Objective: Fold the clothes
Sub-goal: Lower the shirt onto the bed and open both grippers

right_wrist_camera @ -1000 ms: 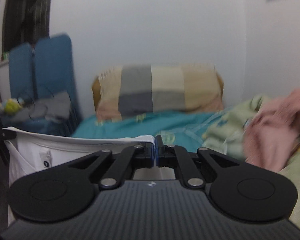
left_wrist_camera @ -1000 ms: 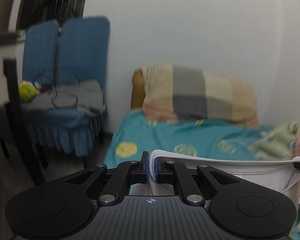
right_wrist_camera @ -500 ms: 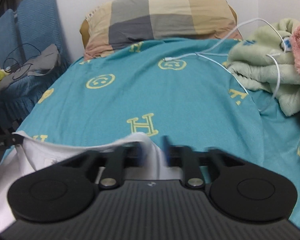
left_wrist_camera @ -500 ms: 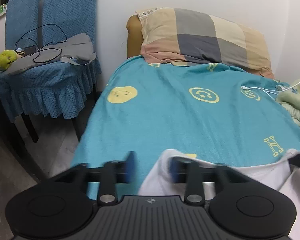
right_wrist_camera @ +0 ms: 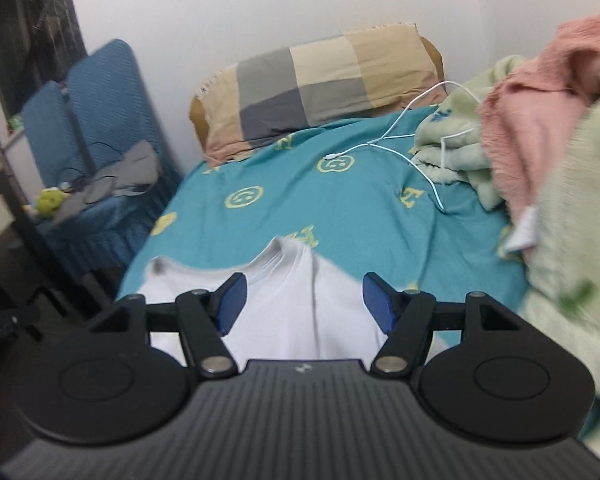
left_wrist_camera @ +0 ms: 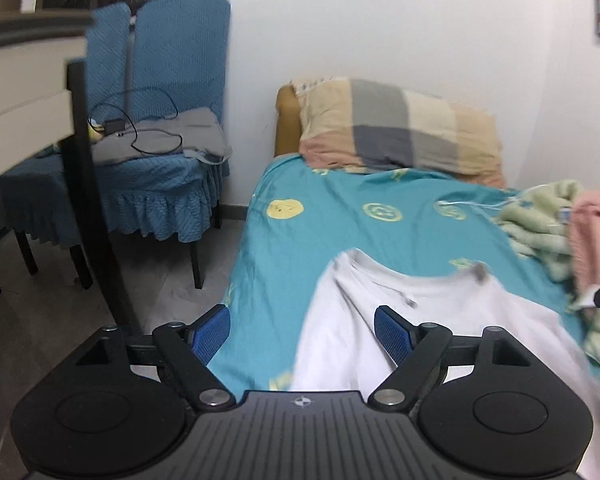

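A white T-shirt point(left_wrist_camera: 440, 320) lies spread on the teal bed sheet point(left_wrist_camera: 340, 232), neckline toward the pillow; it also shows in the right wrist view point(right_wrist_camera: 284, 312). My left gripper point(left_wrist_camera: 302, 332) is open and empty, above the shirt's left shoulder edge. My right gripper point(right_wrist_camera: 302, 308) is open and empty, above the shirt's right shoulder. Neither touches the cloth.
A checked pillow point(left_wrist_camera: 396, 128) lies at the bed's head. A green and pink blanket pile point(right_wrist_camera: 540, 152) with a white cable point(right_wrist_camera: 416, 160) fills the bed's right side. Blue covered chairs point(left_wrist_camera: 156, 128) and a dark table leg point(left_wrist_camera: 96, 200) stand left of the bed.
Both grippers held the shirt's top edge up a second ago, then opened and let it drop. The shirt now lies flat on the bed and both grippers have drawn back.
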The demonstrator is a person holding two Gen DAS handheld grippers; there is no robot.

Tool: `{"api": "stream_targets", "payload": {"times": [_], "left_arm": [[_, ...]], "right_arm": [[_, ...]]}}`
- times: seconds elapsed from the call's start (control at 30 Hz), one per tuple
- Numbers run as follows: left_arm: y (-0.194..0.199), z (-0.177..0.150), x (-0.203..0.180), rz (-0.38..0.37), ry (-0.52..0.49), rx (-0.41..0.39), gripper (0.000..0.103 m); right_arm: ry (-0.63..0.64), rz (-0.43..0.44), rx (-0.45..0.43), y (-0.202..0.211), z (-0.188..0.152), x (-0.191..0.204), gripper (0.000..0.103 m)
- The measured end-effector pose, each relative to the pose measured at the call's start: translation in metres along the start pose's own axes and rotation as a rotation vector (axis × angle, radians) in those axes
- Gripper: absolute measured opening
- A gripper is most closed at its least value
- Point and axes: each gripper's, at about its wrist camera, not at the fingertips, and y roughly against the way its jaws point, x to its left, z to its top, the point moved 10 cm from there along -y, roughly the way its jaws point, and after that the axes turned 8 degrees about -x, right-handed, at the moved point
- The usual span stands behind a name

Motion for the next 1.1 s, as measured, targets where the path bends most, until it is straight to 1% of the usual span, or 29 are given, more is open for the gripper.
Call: {"api": "stream_targets", "payload": {"times": [0.13,0.2,0.3,0.37,0.47,0.57,0.63,0.73,0.87,1.0,1.07,1.1], "left_arm": [[0.081,-0.018,-0.010,-0.044,0.096,-0.036,0.081],[0.114,-0.030,-0.017,-0.049,0.116,-0.043,0.081],[0.158,-0.048,-0.029,-0.069,0.135,-0.054,0.081],[0.182,-0.062,-0.035,-0.087,0.148,-0.056,0.081],[0.199,-0.080,-0.043,-0.081,0.149,-0.031,0.081],[0.200,-0.094,-0.040,-0.049,0.182,0.014,0.080],[0.195,-0.100,-0.035,-0.029,0.218,0.039,0.080],[0.178,-0.106,-0.017,0.016,0.287,0.060,0.079],[0.150,-0.116,0.008,0.040,0.397,0.079,0.077],[0.122,-0.130,0.021,0.045,0.499,0.083,0.074],[0.108,-0.136,0.025,0.043,0.554,0.081,0.073],[0.101,-0.138,0.026,0.049,0.556,0.085,0.073]], "right_arm": [[-0.012,0.021,-0.010,0.079,-0.010,0.005,0.066],[-0.026,0.038,-0.011,0.117,-0.015,0.009,0.066],[-0.011,0.073,-0.012,0.169,-0.019,0.016,0.066],[0.008,0.094,-0.028,0.198,-0.024,0.018,0.066],[0.004,0.111,-0.042,0.233,-0.033,0.017,0.066],[-0.027,0.114,-0.029,0.252,-0.046,0.009,0.066],[-0.047,0.111,-0.019,0.256,-0.052,0.002,0.066],[-0.106,0.084,-0.030,0.256,-0.048,-0.019,0.066],[-0.252,0.030,-0.037,0.247,-0.046,-0.059,0.066],[-0.396,-0.030,-0.049,0.238,-0.046,-0.098,0.068],[-0.433,-0.061,-0.068,0.234,-0.048,-0.110,0.069],[-0.444,-0.070,-0.068,0.231,-0.049,-0.113,0.069]]}}
